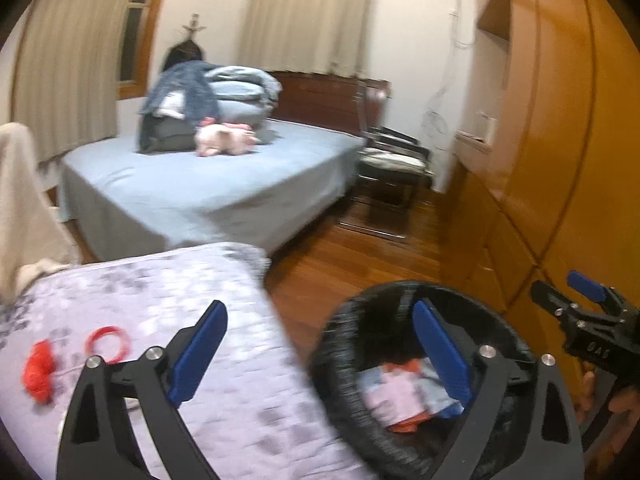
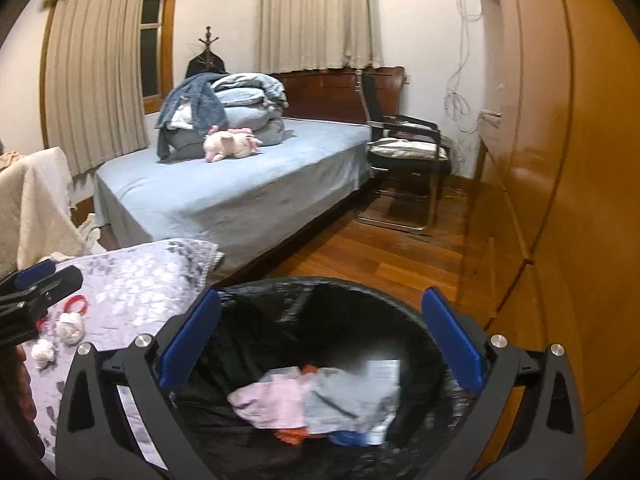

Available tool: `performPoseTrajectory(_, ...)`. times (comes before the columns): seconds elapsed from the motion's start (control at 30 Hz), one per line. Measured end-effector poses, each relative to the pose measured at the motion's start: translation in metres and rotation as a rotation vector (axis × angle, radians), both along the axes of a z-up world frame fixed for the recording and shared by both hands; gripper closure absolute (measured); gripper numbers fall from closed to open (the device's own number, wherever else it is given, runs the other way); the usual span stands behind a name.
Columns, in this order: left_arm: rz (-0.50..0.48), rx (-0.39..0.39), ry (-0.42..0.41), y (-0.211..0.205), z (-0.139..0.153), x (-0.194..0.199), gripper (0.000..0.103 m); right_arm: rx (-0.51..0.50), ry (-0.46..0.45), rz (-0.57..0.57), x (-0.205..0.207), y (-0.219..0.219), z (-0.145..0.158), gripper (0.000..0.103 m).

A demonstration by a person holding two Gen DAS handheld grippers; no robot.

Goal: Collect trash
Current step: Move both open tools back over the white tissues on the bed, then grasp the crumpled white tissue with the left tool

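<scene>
Trash lay left of the black-lined bin on the floral quilt: a red crumpled scrap, a red ring, two white wads; the left gripper hung nearer them, jaws wide and empty, half over the quilt; the right gripper, equally wide and empty, stood above the bin's discarded papers.

A pink plush toy lies on the blue bed.
</scene>
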State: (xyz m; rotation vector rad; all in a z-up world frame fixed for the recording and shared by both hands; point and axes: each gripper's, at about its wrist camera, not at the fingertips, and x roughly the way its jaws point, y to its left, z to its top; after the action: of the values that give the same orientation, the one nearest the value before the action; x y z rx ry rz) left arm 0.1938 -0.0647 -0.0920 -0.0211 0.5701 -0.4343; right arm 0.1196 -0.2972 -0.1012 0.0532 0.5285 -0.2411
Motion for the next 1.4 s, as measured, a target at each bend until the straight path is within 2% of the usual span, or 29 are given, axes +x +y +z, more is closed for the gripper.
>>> performPoseTrajectory(0.23, 0.171, 0.065, -0.02, 0.081, -0.014, -0.017, 0.008, 0.039, 0.004, 0.099, 0.023, 0.062, -0.005, 0.005)
performPoseTrajectory(0.43, 0.292, 0.128, 0.0, 0.137, -0.034, -0.029, 0.008, 0.068, 0.03, 0.191, 0.046, 0.121, -0.017, 0.005)
performPoseTrajectory(0.67, 0.397, 0.154, 0.055, 0.186, -0.062, -0.03, 0.008, 0.059, 0.07, 0.31, 0.068, 0.186, -0.037, 0.005)
performPoseTrajectory(0.87, 0.432, 0.13, 0.14, 0.206, -0.093, -0.021, 0.011, 0.06, 0.106, 0.346, 0.083, 0.208, -0.056, 0.005)
performPoseTrajectory(1.13, 0.429, 0.128, 0.194, 0.204, -0.117, -0.008, 0.018, 0.039, 0.134, 0.367, 0.091, 0.219, -0.071, 0.005)
performPoseTrajectory(1.23, 0.417, 0.112, 0.224, 0.203, -0.125, -0.001, 0.025, 0.042, 0.142, 0.369, 0.094, 0.221, -0.073, 0.005)
performPoseTrajectory(1.3, 0.396, 0.101, 0.245, 0.202, -0.129, 0.003, 0.036, 0.041, 0.145, 0.371, 0.096, 0.222, -0.074, 0.005)
performPoseTrajectory(1.33, 0.382, 0.092, 0.261, 0.202, -0.132, 0.006, 0.049, 0.04, 0.146, 0.373, 0.096, 0.223, -0.075, 0.005)
performPoseTrajectory(1.4, 0.37, 0.058, 0.278, 0.205, -0.134, 0.008, 0.053, 0.035, 0.148, 0.38, 0.097, 0.225, -0.076, 0.005)
